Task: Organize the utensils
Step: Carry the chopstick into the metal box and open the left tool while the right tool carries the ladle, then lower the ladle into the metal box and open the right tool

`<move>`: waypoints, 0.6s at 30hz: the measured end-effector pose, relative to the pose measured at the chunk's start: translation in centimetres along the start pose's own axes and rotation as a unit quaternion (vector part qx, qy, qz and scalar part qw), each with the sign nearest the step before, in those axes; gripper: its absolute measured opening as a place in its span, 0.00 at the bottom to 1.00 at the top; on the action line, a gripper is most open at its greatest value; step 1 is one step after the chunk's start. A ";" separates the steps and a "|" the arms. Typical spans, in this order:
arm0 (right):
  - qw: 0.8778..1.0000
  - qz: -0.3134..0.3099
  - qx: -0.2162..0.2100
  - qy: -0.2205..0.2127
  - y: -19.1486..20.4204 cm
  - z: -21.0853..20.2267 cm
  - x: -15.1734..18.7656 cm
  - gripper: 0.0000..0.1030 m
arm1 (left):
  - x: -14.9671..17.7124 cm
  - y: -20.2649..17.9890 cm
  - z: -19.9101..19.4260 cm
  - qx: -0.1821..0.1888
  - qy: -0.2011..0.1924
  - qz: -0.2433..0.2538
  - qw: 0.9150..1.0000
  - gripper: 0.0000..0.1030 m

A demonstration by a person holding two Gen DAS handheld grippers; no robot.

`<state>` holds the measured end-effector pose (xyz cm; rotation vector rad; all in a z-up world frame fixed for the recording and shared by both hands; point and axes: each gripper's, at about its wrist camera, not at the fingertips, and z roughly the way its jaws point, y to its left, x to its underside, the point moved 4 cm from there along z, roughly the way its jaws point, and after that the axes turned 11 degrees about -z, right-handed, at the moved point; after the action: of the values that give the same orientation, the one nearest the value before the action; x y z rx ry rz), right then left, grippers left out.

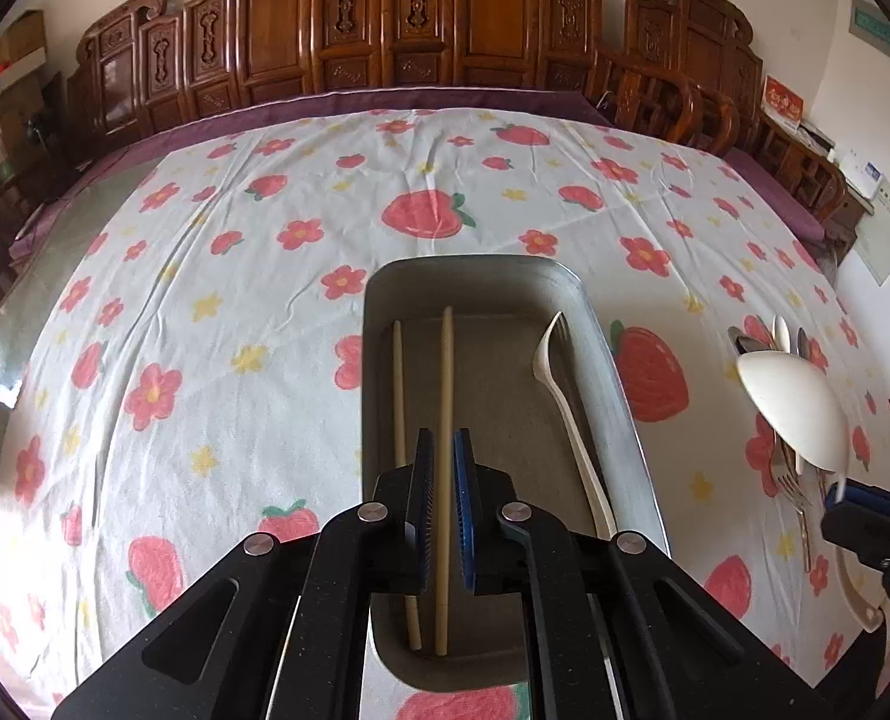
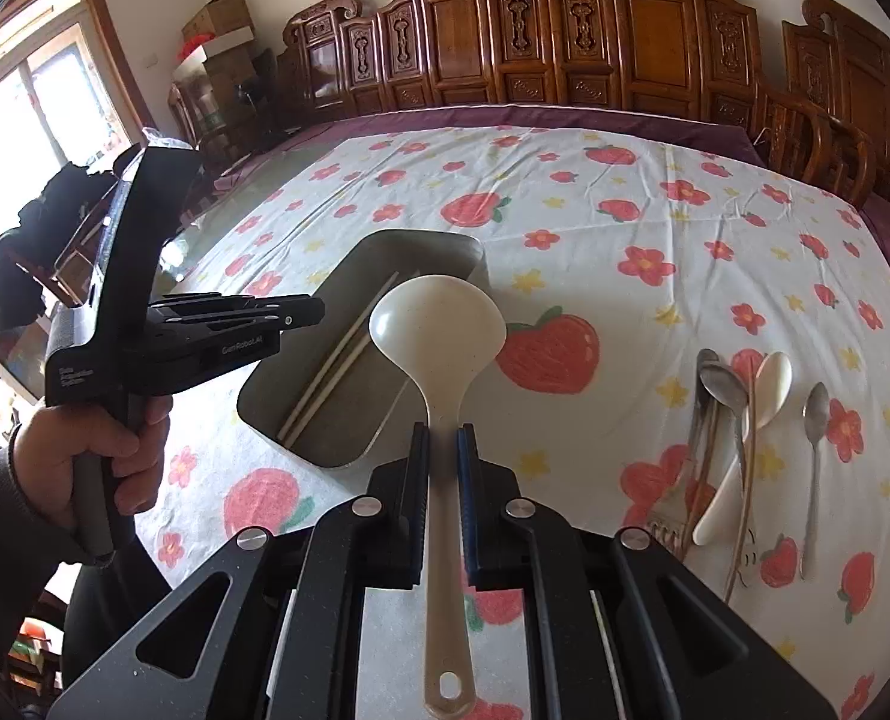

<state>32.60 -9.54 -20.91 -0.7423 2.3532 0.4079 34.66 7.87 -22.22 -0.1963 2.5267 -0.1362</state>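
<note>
A white tablecloth (image 1: 264, 276) printed with pink strawberries, red flowers and yellow stars; a grey metal tray (image 1: 601, 324); cream plastic ladle (image 2: 438, 324); seemingly cream chopsticks (image 1: 445, 420).

Left claw (image 1: 443, 450) narrowly parted; right claw (image 2: 443, 441) clamped, both angled downward.

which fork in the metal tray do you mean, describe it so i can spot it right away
Start at the metal tray on the strawberry tablecloth. Inside it lie two pale chopsticks along one long side and a single cream plastic fork along the other. The fork is the only thing there with prongs and a curved handle; the metal fork lies outside, on the cloth.
</note>
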 end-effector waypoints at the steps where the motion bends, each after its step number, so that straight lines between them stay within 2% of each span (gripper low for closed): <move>1: 1.000 0.000 0.000 -0.001 0.2 0.2 -0.3 0.10 | 0.0 0.2 -0.3 0.004 -0.003 -0.002 1.000 0.14; 10: 1.000 0.008 -0.011 -0.008 2.0 3.0 -3.1 0.10 | 0.3 2.1 -3.6 0.010 -0.036 0.010 0.999 0.16; 18: 0.999 0.031 -0.023 0.001 2.8 6.0 -4.9 0.11 | 1.2 4.3 -4.5 -0.007 -0.053 0.019 0.998 0.16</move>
<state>36.87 -2.61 -21.98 -0.6914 2.3806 0.4890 30.64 12.14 -19.83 -0.1566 2.4248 -0.0912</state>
